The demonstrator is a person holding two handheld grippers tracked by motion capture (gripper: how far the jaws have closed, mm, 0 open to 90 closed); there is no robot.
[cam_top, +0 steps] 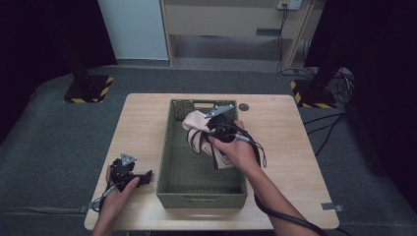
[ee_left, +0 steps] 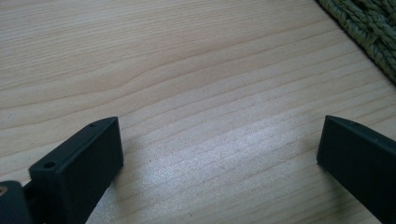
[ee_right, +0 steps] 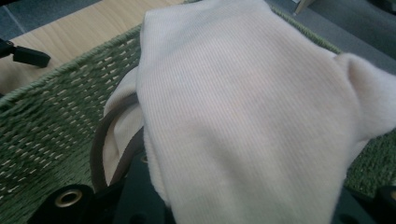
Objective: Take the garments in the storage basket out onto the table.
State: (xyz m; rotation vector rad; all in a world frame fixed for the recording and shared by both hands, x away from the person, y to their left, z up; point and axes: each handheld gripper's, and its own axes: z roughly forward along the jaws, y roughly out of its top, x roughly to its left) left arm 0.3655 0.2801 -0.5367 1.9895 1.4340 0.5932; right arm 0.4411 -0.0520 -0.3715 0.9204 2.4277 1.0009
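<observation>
A green woven basket stands in the middle of the wooden table. Above its far half hangs a pale pink garment with dark brown trim, and my right gripper is shut on it. In the right gripper view the garment drapes over the jaws and hides them, with the basket wall behind. My left gripper rests on the table left of the basket. Its jaws stand wide open over bare wood, with the basket's corner at the upper right.
A small dark round disc lies on the table past the basket's far right corner. On the floor beyond stand two posts with yellow-and-black bases, a wooden shelf unit and loose cables.
</observation>
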